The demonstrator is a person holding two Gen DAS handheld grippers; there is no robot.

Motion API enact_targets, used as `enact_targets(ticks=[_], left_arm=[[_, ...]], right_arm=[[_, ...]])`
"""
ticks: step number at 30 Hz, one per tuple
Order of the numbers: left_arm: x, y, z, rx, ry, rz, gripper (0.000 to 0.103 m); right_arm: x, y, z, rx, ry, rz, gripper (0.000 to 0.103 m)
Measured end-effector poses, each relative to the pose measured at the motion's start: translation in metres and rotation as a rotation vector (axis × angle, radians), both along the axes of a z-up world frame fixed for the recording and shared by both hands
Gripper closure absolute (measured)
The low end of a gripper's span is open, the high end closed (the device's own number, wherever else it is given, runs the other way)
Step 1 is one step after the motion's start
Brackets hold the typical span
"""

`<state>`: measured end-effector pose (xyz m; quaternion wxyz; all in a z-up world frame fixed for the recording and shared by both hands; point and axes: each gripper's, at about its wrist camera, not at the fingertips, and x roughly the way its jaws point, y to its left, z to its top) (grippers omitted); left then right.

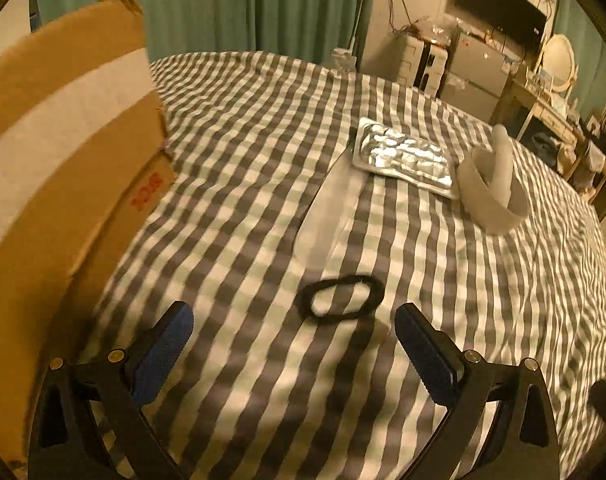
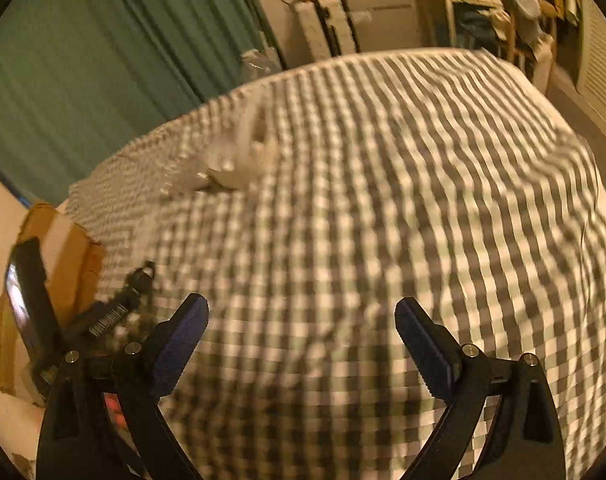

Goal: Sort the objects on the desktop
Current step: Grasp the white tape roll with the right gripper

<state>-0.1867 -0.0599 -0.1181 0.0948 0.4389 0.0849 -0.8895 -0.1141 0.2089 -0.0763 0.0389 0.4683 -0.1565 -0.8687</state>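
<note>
On the grey-and-white checked cloth (image 1: pixel 231 152) lies a black hair tie (image 1: pixel 341 298), just ahead of my left gripper (image 1: pixel 293 316) and slightly right of its middle. That gripper is open, with nothing between its blue pads. Farther back lie a silver blister pack (image 1: pixel 403 158) and a white band-like roll (image 1: pixel 493 188) beside it. A pale translucent strip (image 1: pixel 331 216) runs between the pack and the hair tie. My right gripper (image 2: pixel 303 308) is open over bare checked cloth (image 2: pixel 383 200). In the blurred right wrist view the white items (image 2: pixel 239 160) lie far back on the left.
A tall cardboard box (image 1: pixel 63 140) stands against the cloth's left side, also the cardboard box (image 2: pixel 67 264) at the left of the right wrist view. The other gripper's black body (image 2: pixel 115 312) shows there. Green curtains (image 1: pixel 223 0) and cluttered furniture (image 1: pixel 483 60) lie beyond the far edge.
</note>
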Motion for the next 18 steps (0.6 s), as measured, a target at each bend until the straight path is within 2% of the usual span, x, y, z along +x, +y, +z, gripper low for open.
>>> enact_targets(ticks=[3, 4, 6, 7, 9, 12, 14, 16, 18], left_arm=[[-0.006, 0.000, -0.006, 0.019, 0.017, -0.017, 0.002], [-0.005, 0.001, -0.008, 0.017, 0.015, -0.018, 0.013], [-0.003, 0.005, -0.006, -0.024, 0.028, -0.036, 0.057], [0.000, 0.008, 0.001, -0.048, 0.045, -0.051, 0.099], [0.001, 0.005, 0.010, -0.040, 0.063, -0.057, 0.098], [0.006, -0.008, 0.025, 0.068, 0.106, -0.022, 0.098], [0.009, -0.015, 0.038, 0.109, 0.146, -0.009, 0.098], [0.009, -0.016, 0.042, 0.079, 0.166, -0.009, 0.098], [0.003, -0.015, 0.045, 0.058, 0.175, -0.025, 0.098]], right_arm=[[-0.004, 0.010, -0.018, -0.038, -0.045, -0.023, 0.008], [-0.008, 0.013, -0.023, -0.059, -0.066, -0.038, 0.008], [-0.013, 0.016, -0.025, -0.074, -0.065, -0.059, 0.008], [-0.017, 0.015, -0.025, -0.067, -0.055, -0.062, 0.008], [-0.025, 0.009, -0.023, -0.053, -0.035, -0.058, 0.008], [-0.046, -0.004, -0.018, -0.064, 0.000, -0.027, 0.008], [-0.065, -0.015, -0.012, -0.058, 0.045, 0.018, 0.008], [-0.084, -0.030, -0.007, -0.019, 0.074, 0.075, 0.008], [-0.104, -0.046, -0.004, 0.063, 0.099, 0.124, 0.008]])
